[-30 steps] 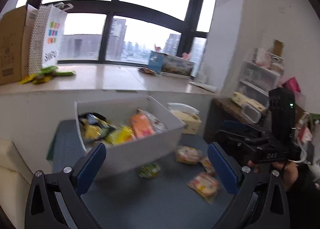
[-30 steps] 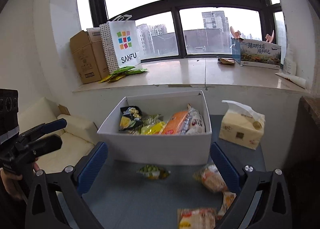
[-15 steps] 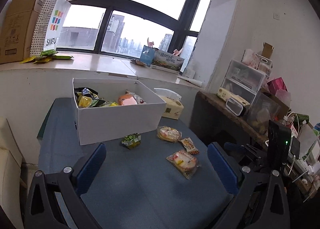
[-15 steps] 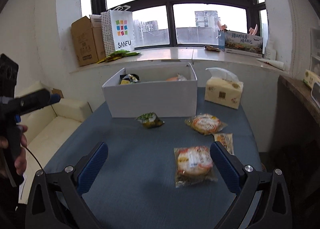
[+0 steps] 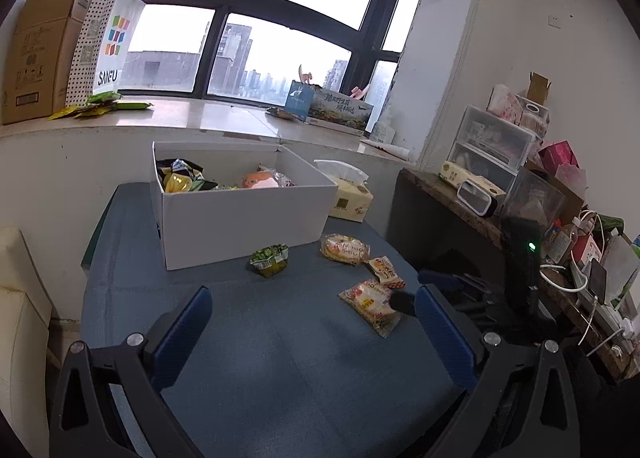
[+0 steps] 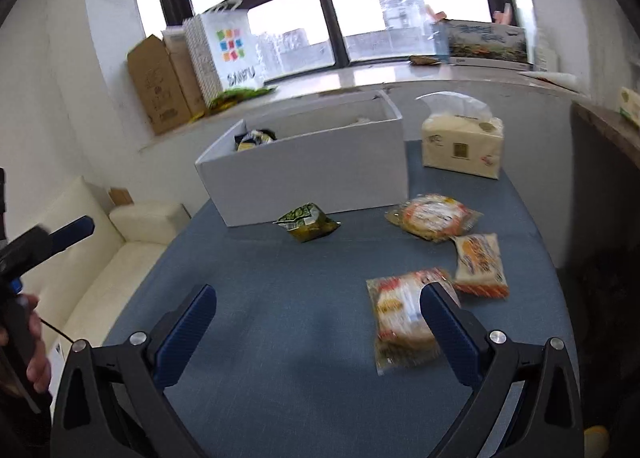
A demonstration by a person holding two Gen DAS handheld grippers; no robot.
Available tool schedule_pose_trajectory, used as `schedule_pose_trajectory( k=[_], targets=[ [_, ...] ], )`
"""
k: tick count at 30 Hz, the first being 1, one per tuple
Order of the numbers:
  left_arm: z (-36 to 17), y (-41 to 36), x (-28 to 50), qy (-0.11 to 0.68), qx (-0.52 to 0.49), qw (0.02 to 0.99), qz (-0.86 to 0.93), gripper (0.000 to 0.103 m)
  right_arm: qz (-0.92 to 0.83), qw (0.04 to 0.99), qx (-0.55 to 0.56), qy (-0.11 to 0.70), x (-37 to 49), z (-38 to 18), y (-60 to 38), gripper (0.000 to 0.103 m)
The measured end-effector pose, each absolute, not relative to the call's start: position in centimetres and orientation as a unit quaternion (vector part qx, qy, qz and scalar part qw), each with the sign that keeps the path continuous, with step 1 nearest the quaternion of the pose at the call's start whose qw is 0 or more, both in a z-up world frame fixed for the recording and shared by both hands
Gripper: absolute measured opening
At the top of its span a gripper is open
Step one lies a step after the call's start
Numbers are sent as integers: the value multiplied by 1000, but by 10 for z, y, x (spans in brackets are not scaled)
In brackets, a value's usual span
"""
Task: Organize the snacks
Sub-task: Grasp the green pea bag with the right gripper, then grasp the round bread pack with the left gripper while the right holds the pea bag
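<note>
Both claws are spread wide and empty: left claw [image 5: 312, 322], right claw [image 6: 318, 322]. A white box [image 6: 312, 173] at twelve o'clock collects snacks. Four packets lie loose on the blue counter [image 6: 280, 338]; the nearest packet [image 6: 400, 322] sits at two o'clock, likely next.

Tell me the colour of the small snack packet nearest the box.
Green snack packet, clearest in the left wrist view.
</note>
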State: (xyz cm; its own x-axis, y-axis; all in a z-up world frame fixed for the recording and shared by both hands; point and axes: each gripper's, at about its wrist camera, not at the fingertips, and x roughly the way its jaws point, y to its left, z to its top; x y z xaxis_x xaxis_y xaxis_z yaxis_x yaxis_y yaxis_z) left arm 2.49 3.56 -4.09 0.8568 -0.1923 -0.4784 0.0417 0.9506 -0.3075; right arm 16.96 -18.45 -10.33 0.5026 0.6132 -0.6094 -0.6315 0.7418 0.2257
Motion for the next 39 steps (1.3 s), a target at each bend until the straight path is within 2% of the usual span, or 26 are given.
schedule_pose_trajectory(
  k=[11, 20, 21, 22, 23, 25, 26, 33, 39],
  targets=[
    [-55, 35, 23, 281, -143, 947, -60, 103, 338, 863, -110, 358, 231, -140, -79, 103],
    [-63, 50, 23, 286, -165, 943, -49, 103, 314, 853, -131, 395, 271, -170, -31, 103],
    [-64, 51, 23, 287, -166, 942, -47, 103, 308, 853, -142, 398, 273, -174, -26, 100],
    [-64, 52, 23, 287, -168, 942, -45, 103, 307, 851, -143, 400, 275, -177, -24, 90],
    [-64, 53, 22, 287, -169, 942, -46, 103, 307, 849, -143, 406, 277, -180, -22, 69],
    [-65, 55, 21, 286, -170, 942, -45, 103, 296, 850, -142, 412, 280, -184, -20, 60],
    [-65, 57, 21, 286, -171, 942, -41, 103, 294, 853, -145, 405, 279, -183, -21, 47],
    [-70, 59, 27, 295, -176, 938, -42, 103, 318, 853, -110, 398, 269, -164, -43, 47],
    [-76, 45, 46, 316, -159, 933, -61, 103, 347, 867, -65, 352, 228, -123, -106, 47]
  ],
)
